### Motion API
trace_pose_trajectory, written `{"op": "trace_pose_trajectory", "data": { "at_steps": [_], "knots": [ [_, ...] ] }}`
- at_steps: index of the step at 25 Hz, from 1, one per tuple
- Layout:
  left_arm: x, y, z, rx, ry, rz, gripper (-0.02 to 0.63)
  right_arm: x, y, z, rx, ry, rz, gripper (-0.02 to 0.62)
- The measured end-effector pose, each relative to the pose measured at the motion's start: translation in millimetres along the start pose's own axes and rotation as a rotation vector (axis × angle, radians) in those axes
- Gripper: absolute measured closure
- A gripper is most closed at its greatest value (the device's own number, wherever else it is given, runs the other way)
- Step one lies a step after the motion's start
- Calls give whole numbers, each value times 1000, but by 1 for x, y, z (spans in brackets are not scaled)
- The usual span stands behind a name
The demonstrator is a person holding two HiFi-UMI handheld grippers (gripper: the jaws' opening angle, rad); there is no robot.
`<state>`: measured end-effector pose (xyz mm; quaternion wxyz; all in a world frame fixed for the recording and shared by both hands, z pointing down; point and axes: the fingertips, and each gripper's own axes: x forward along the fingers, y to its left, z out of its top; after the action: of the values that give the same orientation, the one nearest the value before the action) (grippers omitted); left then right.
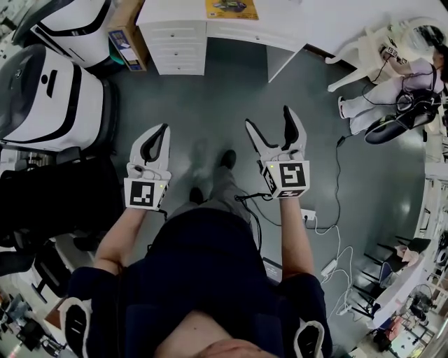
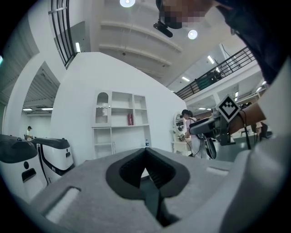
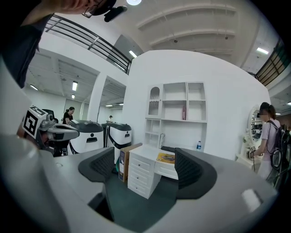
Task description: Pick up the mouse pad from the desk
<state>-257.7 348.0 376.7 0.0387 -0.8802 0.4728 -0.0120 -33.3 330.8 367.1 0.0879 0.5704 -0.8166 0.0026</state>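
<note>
Ahead, the mouse pad (image 1: 231, 8), a yellow printed sheet whose writing is too small to read, lies flat on the white surface (image 1: 301, 28), on the part just beside its drawer stack (image 1: 175, 45). Well short of the surface, over the grey floor (image 1: 210, 105), the right tool (image 1: 268, 117) has its jaws wide with nothing between them, and the left tool (image 1: 162, 130) has its jaws closed together, empty. A cardboard box (image 1: 126, 38) stands just beside the surface's drawer end with white machines (image 1: 42, 98) beyond it; a person (image 1: 392, 98) and cables (image 1: 336, 231) are off the surface's other end.
</note>
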Motion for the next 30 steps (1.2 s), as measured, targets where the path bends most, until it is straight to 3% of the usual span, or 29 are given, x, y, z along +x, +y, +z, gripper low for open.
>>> {"op": "trace_pose_trajectory", "data": {
  "at_steps": [10, 18, 30],
  "knots": [
    [126, 12, -10, 69, 74, 92, 606, 96, -102, -7, 42, -5, 101, 184],
    [219, 28, -3, 68, 97, 173, 606, 167, -175, -18, 87, 24, 168, 189],
    [324, 63, -12, 62, 83, 158, 606, 270, -228, -34, 112, 55, 153, 190]
  ]
}}
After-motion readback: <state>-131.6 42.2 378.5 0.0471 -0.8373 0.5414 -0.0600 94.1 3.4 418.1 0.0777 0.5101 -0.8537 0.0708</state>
